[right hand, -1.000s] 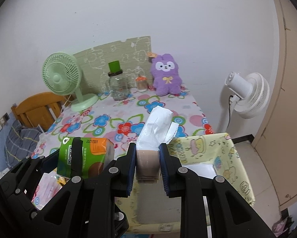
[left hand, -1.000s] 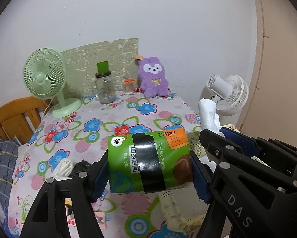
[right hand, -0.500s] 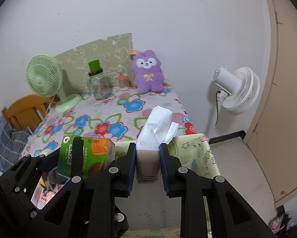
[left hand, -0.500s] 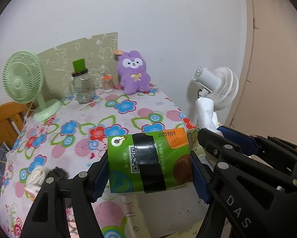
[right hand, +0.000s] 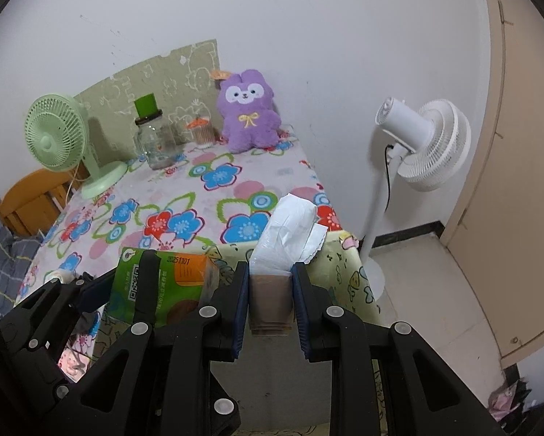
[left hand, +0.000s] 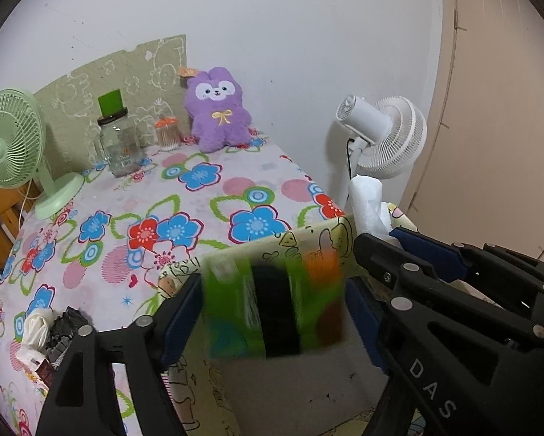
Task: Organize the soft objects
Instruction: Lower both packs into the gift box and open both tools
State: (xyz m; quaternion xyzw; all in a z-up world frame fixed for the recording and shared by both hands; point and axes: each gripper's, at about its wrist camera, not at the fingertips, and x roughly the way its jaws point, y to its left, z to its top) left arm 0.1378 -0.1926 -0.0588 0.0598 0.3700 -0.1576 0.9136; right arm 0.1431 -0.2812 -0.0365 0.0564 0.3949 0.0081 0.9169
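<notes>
Left claw (left hand: pixel 272 309) just opened; green tissue pack (left hand: pixel 272 309) blurred, loose between pads above yellow fabric bin (left hand: pixel 322 232). Right claw (right hand: pixel 270 301) clamped white tissue pack (right hand: pixel 290 232). Risk: green pack clipping bin rim, tumbling to floor.

Both wrist views look forward and steeply down along their own fingers, from close above the yellow cartoon-print bin (left hand: pixel 184 392) (right hand: pixel 348 283), toward the purple plush rabbit (left hand: pixel 217 109) (right hand: pixel 248 110) at the far wall. The left view sits left of the right. Both share the floral tablecloth (left hand: pixel 199 196) (right hand: pixel 213 189) and white standing fan (left hand: pixel 384 134) (right hand: pixel 424 141) right of the rabbit
</notes>
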